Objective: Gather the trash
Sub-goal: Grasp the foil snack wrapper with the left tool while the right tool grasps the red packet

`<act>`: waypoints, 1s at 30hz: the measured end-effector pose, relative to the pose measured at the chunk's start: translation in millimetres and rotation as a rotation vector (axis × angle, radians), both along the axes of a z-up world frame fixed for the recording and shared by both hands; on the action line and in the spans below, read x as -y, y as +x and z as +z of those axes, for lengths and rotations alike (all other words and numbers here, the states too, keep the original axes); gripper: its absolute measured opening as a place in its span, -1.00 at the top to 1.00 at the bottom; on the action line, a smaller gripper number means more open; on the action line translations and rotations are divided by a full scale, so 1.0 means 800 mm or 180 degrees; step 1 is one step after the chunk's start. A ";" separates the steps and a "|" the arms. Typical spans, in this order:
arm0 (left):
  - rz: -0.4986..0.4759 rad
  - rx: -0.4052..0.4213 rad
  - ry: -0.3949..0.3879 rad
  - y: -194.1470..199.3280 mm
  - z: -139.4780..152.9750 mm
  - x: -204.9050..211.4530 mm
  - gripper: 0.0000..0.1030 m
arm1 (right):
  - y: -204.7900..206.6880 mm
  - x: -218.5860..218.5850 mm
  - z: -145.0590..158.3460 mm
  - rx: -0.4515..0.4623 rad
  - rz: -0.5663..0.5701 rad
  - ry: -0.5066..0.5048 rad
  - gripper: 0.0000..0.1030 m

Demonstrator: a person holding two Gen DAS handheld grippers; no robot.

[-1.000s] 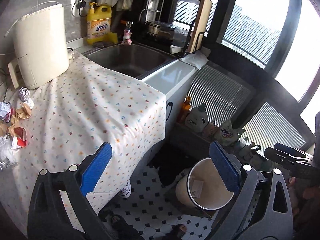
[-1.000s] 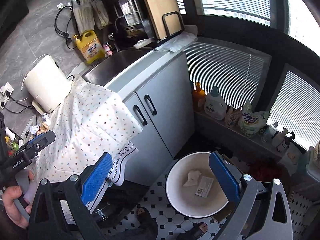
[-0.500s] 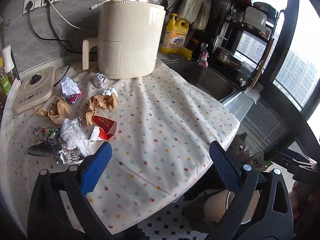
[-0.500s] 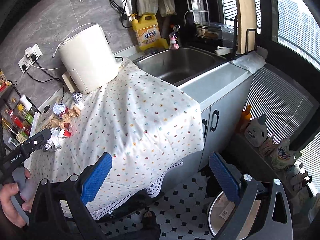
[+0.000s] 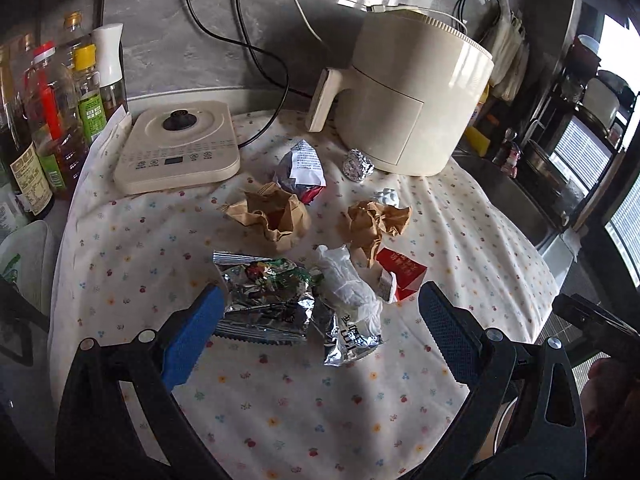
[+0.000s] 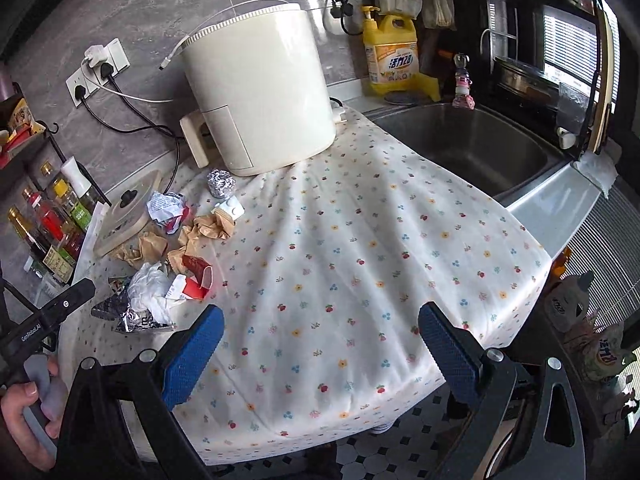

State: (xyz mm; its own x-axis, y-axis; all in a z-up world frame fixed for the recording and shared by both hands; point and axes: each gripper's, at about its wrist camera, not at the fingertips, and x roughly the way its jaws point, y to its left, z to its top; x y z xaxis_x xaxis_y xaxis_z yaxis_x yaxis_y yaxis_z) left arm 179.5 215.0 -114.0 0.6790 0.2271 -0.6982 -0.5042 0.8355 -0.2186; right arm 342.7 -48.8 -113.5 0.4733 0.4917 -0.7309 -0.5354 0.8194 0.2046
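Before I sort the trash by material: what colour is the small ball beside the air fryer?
Silver: the crumpled foil ball, clearest in the left wrist view.

Trash (image 5: pixel 296 264) and fryer (image 5: pixel 416 100) on tablecloth (image 5: pixel 280 400)

Left gripper (image 5: pixel 320 336) is showing a black angular frame, silver screw heads shining at the joints, with bright blue textured pads (image 5: pixel 192 340) lining both fingers. Right gripper (image 6: pixel 320 344) is wearing the same look: black frame, blue dimpled pads (image 6: pixel 448 352), silver screws. At the near left, a hand (image 6: pixel 24 412) is gripping a grey handle below a black bar carrying white lettering.
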 end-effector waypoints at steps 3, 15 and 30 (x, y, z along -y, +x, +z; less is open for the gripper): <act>0.0043 -0.0047 -0.0076 -0.003 -0.012 -0.026 -0.88 | 0.000 -0.042 -0.007 -0.0008 0.0195 0.0041 -0.85; -0.0050 -0.0350 -0.0565 0.015 -0.075 -0.069 -0.47 | 0.017 -0.150 -0.042 -0.0394 0.0705 0.0091 -0.73; 0.0192 -0.0112 -0.0360 -0.020 -0.040 -0.058 0.65 | 0.027 -0.172 -0.071 -0.0639 0.0960 -0.0042 0.83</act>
